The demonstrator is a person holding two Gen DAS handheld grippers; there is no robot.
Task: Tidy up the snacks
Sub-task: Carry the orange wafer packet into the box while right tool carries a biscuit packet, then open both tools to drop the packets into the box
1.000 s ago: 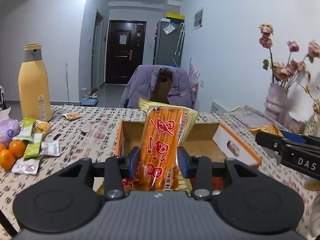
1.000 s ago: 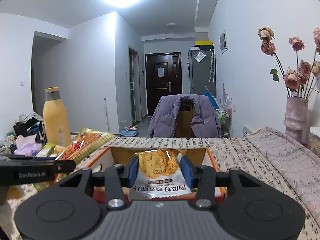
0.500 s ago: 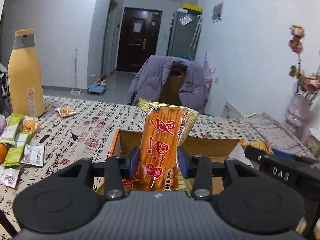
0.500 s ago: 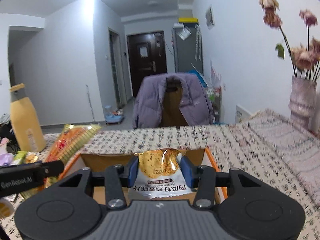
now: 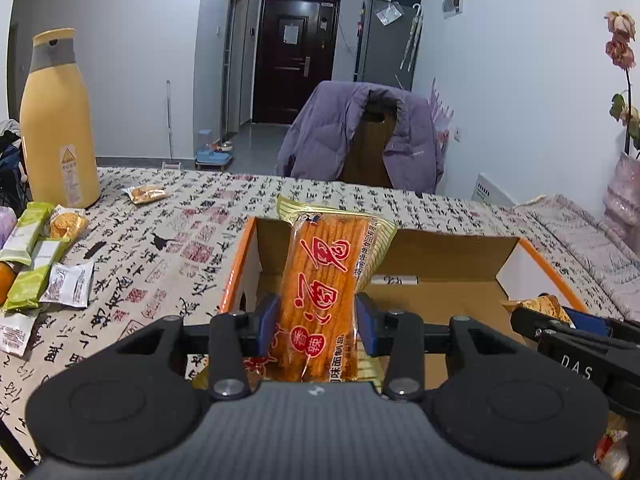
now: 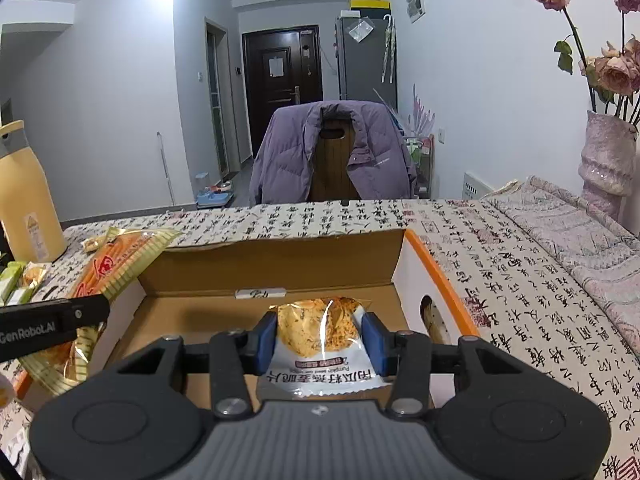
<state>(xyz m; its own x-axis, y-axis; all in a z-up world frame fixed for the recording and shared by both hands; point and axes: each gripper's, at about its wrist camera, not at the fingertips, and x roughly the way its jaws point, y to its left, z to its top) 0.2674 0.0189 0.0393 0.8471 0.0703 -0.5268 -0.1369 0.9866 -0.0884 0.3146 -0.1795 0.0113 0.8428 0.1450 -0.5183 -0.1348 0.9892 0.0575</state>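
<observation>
My left gripper [image 5: 317, 326] is shut on a long orange snack pack [image 5: 320, 292] with red characters, held upright over the left side of an open cardboard box [image 5: 448, 264] with orange edges. My right gripper [image 6: 320, 338] is shut on a small white crisp packet [image 6: 320, 344], held over the box's inside [image 6: 208, 316]. The orange pack also shows in the right wrist view [image 6: 116, 264] at the box's left wall. The right gripper shows at the right in the left wrist view [image 5: 576, 356].
Several loose snack packets [image 5: 44, 264] and an orange [image 5: 6, 284] lie on the patterned tablecloth at the left, near a tall yellow bottle [image 5: 56, 120]. One small packet [image 5: 144, 193] lies further back. A vase of dried flowers [image 6: 606, 152] stands at the right. A chair with a purple jacket [image 6: 332, 152] is behind the table.
Both grippers have moved down and closer to the box, still holding their snacks. The right gripper now has the crisp packet low inside the box.
</observation>
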